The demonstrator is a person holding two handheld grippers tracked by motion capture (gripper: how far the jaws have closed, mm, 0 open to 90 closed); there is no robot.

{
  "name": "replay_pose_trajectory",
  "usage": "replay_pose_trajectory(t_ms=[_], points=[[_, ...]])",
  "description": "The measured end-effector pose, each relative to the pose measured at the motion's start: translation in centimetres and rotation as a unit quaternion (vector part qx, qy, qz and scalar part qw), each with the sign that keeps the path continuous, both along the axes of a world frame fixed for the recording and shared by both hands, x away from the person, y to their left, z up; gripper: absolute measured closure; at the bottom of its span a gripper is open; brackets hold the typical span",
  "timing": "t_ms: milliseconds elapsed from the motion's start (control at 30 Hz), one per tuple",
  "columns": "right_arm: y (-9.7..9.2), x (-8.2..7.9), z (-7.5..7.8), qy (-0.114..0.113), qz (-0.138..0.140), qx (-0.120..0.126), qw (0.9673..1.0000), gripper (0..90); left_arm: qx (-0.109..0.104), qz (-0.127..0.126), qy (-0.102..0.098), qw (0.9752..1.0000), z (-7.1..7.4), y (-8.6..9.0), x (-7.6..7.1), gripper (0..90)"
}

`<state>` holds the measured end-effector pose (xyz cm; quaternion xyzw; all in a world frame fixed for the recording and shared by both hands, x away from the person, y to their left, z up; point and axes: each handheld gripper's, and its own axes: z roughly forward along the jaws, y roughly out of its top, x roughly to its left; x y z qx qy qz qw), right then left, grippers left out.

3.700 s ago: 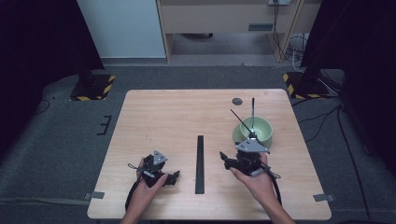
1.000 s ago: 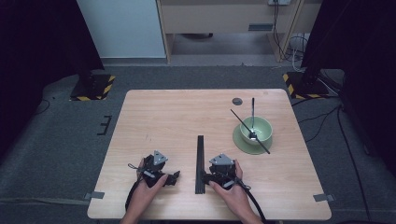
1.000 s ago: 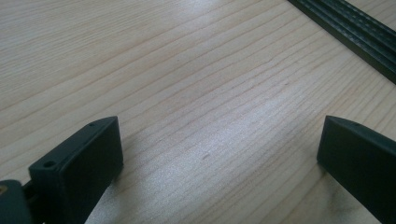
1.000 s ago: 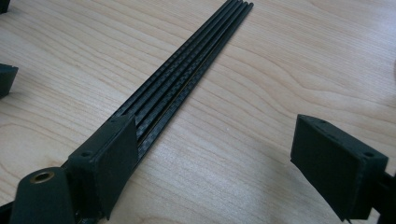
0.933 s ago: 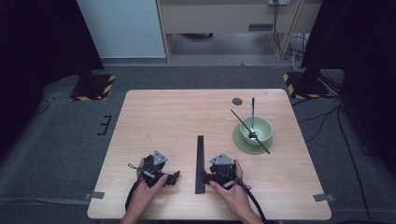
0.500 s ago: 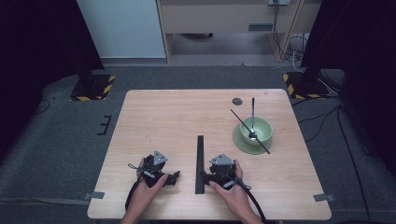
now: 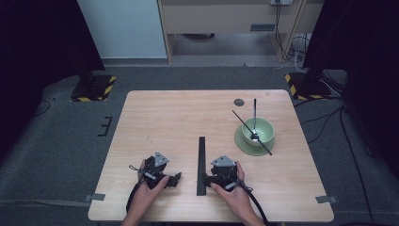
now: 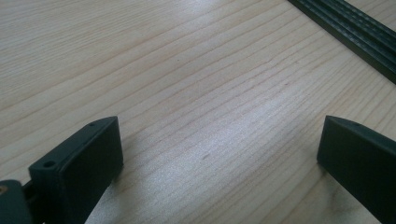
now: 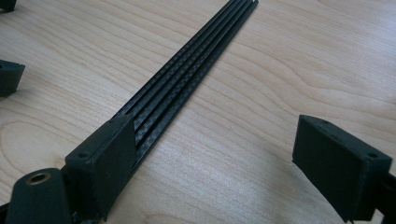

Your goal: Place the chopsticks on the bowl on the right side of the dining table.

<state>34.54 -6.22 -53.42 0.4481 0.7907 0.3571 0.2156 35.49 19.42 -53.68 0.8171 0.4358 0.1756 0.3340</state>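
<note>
Black strip [image 7: 202,165] lies flat on the bench [image 7: 188,117], near-centre, running near to far. It is ribbed lengthwise, weave pattern visible in the right gripper view [image 9: 187,79].

Right gripper [image 7: 212,179] sits just right of the strip's near end, low over the bench. Jaws wide open, holding nothing. In its own view [image 9: 224,158] one jaw sits against the strip's edge, overlapping it; can't tell whether it touches. The other jaw is over bare wood, well clear.

Left gripper [image 7: 175,179] is left of the strip, near it but apart, also low at the near edge. Jaws wide open, empty. In its own view [image 8: 219,158] there is bare wood between the jaws, and the strip crosses the top right corner [image 8: 355,32].

A hand is on each gripper, forearms coming in from the near edge, cables trailing back.

Far right: green bowl [image 7: 255,129] on a green saucer [image 7: 244,146], two thin dark sticks [image 7: 251,132] leaning in it. Small dark disc [image 7: 239,102] on the bench beyond the bowl, apart from it.
</note>
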Motion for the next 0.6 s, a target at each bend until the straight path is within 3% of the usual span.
replay_pose_trajectory(t_ms=[333, 600], points=[[-0.53, 0.23, 0.01, 0.003, -0.007, -0.003, 1.0000, 14.0, 0.000, -0.001, 0.000, 1.0000, 0.00, 0.00, 0.00, 0.0], [-0.27, 0.07, 0.20, -0.001, -0.001, 0.009, 1.0000, 13.2, 0.000, -0.001, 0.000, 1.0000, 0.00, 0.00, 0.00, 0.0]])
